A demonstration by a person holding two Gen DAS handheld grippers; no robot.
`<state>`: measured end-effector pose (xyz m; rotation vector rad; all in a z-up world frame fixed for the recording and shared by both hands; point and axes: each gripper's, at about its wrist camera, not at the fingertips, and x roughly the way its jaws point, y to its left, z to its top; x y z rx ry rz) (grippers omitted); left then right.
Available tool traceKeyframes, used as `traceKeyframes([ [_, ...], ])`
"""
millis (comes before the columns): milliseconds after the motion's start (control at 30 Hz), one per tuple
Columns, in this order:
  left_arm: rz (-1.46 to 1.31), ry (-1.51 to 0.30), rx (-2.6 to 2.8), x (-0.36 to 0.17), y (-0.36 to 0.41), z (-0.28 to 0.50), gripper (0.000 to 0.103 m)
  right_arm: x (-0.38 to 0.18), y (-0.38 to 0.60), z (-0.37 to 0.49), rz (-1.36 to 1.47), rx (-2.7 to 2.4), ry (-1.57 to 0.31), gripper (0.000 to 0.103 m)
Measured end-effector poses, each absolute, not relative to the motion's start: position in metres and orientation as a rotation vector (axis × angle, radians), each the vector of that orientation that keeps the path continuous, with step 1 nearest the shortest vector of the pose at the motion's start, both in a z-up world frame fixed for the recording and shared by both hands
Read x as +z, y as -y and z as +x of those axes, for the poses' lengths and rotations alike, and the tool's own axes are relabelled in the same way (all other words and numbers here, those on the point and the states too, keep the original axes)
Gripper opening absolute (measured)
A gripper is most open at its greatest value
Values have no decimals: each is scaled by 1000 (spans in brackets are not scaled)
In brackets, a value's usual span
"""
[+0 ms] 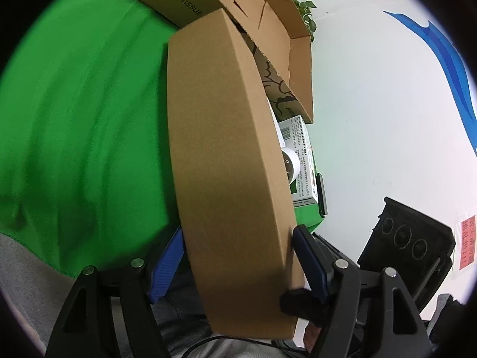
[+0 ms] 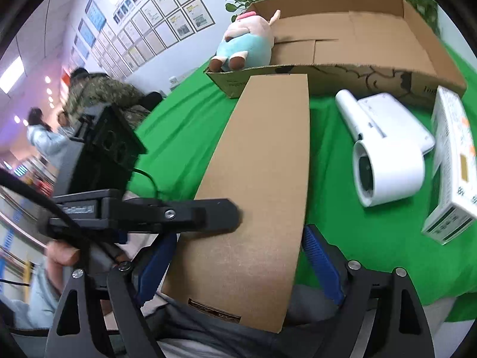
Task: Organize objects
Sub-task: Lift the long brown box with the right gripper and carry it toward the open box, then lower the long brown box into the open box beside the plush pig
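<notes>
A long flat brown cardboard box (image 1: 226, 155) is held between both grippers over the green table. My left gripper (image 1: 238, 256) is shut on the box's near end, blue pads on both sides. In the right wrist view the same box (image 2: 262, 173) lies between my right gripper's (image 2: 238, 262) fingers, which press its two long sides. The left gripper's black finger (image 2: 190, 214) touches the box's left edge there. A large open carton (image 2: 342, 47) stands behind, with a plush pig (image 2: 247, 41) on its left corner.
A white hair dryer (image 2: 384, 152) and a white printed box (image 2: 453, 164) lie on the green cloth (image 2: 342, 208) to the right. A black device (image 2: 104, 152) stands left of the table. People stand at far left. Plants stand behind the carton.
</notes>
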<state>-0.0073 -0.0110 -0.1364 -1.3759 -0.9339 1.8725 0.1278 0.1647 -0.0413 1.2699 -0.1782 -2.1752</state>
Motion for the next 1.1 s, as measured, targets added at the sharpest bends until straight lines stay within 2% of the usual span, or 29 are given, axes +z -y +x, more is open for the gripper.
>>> traceKeyframes([
  [400,-1309,894,1924,-124,19,-3,73,-27,-164,130,1191,-2235,153,84],
  [733,-1170,794,2011,-75,27,-9,73,14,-163,126,1007,-2326,124,84],
  [1100,-1014,652,2093,-20,30,-49,73,65,-159,86,860,-2407,122,83],
])
